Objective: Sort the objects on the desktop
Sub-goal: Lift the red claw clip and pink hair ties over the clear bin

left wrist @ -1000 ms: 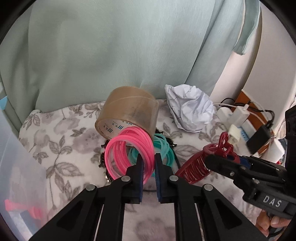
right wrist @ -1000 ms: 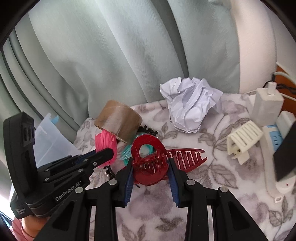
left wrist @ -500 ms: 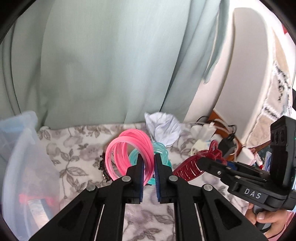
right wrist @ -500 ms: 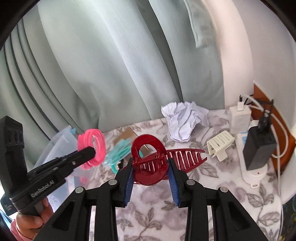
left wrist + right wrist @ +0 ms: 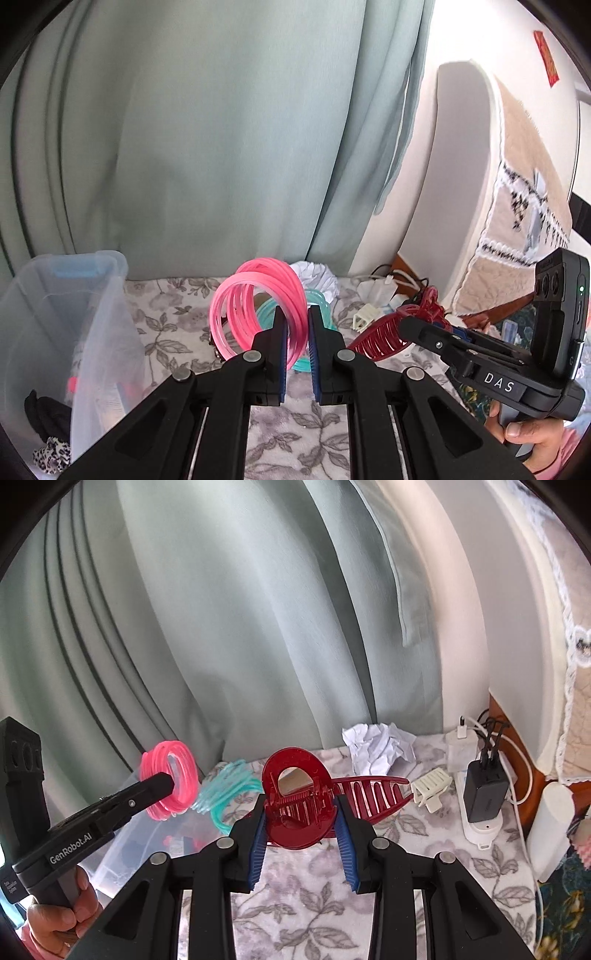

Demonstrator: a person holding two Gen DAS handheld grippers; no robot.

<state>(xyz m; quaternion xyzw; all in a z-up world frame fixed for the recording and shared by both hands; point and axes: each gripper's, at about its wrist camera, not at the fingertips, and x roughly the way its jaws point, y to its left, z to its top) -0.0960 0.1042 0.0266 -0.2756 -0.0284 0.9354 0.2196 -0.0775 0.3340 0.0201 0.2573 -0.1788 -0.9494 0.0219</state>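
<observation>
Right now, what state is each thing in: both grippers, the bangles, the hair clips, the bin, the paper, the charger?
Left gripper: shut on the pink bangles, lifted.
Teal bangles: hanging beside the pink ones, off the table.
Right gripper: shut on the red hair clip, lifted.
White hair clip: lying on the table, untouched.
Plastic bin: open, some items inside.
Paper: crumpled, on the table.
Black charger: plugged into the power strip.

A pale green curtain (image 5: 229, 635) hangs behind a black charger (image 5: 484, 790).

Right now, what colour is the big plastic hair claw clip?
Dark red hair claw clip; the right wrist view shows it best.
</observation>
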